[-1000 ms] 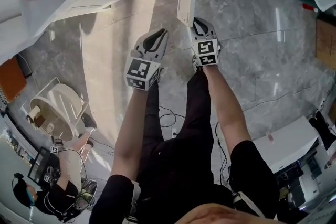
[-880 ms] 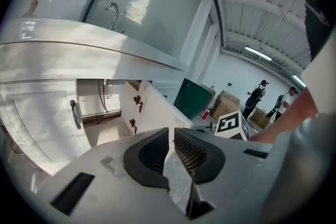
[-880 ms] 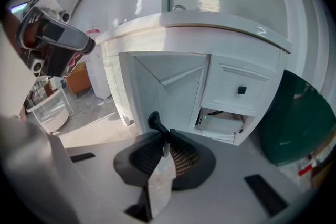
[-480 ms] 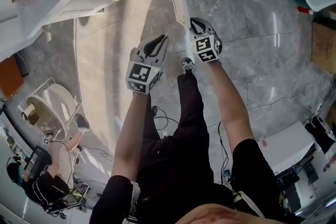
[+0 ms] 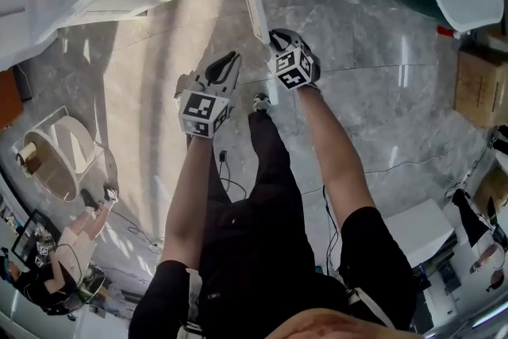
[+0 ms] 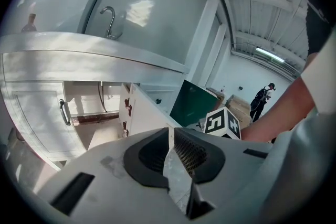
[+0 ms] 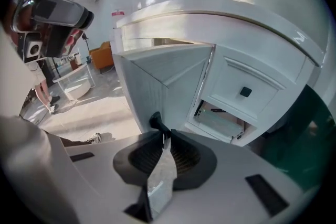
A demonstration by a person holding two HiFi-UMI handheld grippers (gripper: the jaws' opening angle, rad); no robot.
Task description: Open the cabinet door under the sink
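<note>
The white cabinet door (image 5: 252, 0) under the sink stands swung out, seen edge-on in the head view. My right gripper (image 5: 275, 37) is at its outer end. In the right gripper view, the right gripper (image 7: 164, 139) is shut on the door's dark handle (image 7: 156, 121), and the door panel (image 7: 157, 78) rises just behind. My left gripper (image 5: 228, 59) hangs to the left of the door, shut and holding nothing. In the left gripper view, the left gripper (image 6: 170, 136) points at the open cabinet interior (image 6: 92, 107) and the door's hinged inner face (image 6: 137, 115).
A second door with a bar handle (image 6: 64, 112) stays closed at left. To the right of the open door is a drawer with a black knob (image 7: 245, 92). A faucet (image 6: 108, 16) stands above. A cardboard box (image 5: 476, 83) and floor cables (image 5: 230, 179) lie nearby.
The door has swung further out, its edge shifting left in the head view. Both grippers moved left and up the frame with it, the right one still at the handle.
</note>
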